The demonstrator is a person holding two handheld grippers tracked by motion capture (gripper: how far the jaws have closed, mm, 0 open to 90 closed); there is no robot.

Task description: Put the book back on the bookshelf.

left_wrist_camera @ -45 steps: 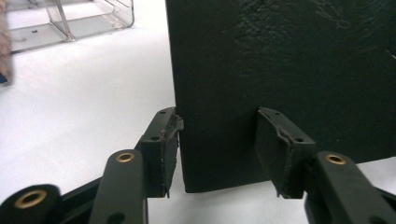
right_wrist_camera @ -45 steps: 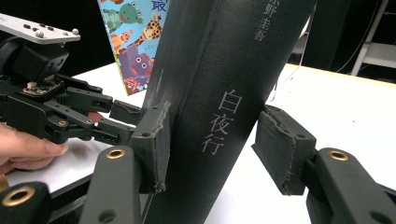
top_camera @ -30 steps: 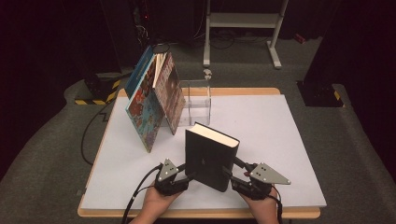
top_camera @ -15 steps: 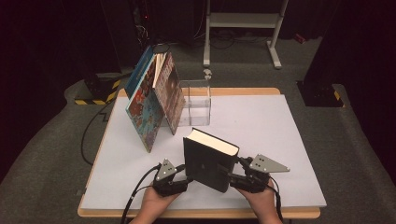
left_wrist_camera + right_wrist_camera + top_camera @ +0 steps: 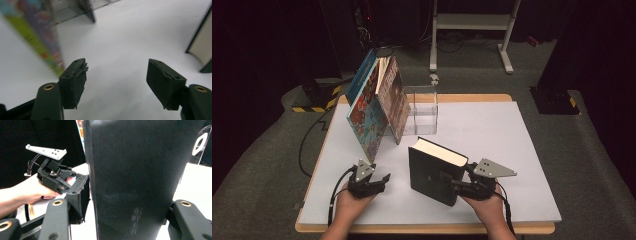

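Note:
A thick black hardcover book stands upright on the white table, pages facing up. My right gripper is shut on its near right edge; in the right gripper view the book sits between the jaws, and the left pad lies against its cover. My left gripper hangs to the left of the book, apart from it. Its jaws have just been opening and stand open, with bare table between them. The black book's edge shows at the right of the left gripper view.
Several colourful books lean together at the back left of the table, their lower edge near my left gripper. Right of them stands a clear acrylic holder. Dark floor, cables and a metal stand surround the table.
My left gripper has let go of the black book, opened and moved left away from it. The right gripper keeps its hold on the book, which has shifted slightly right.

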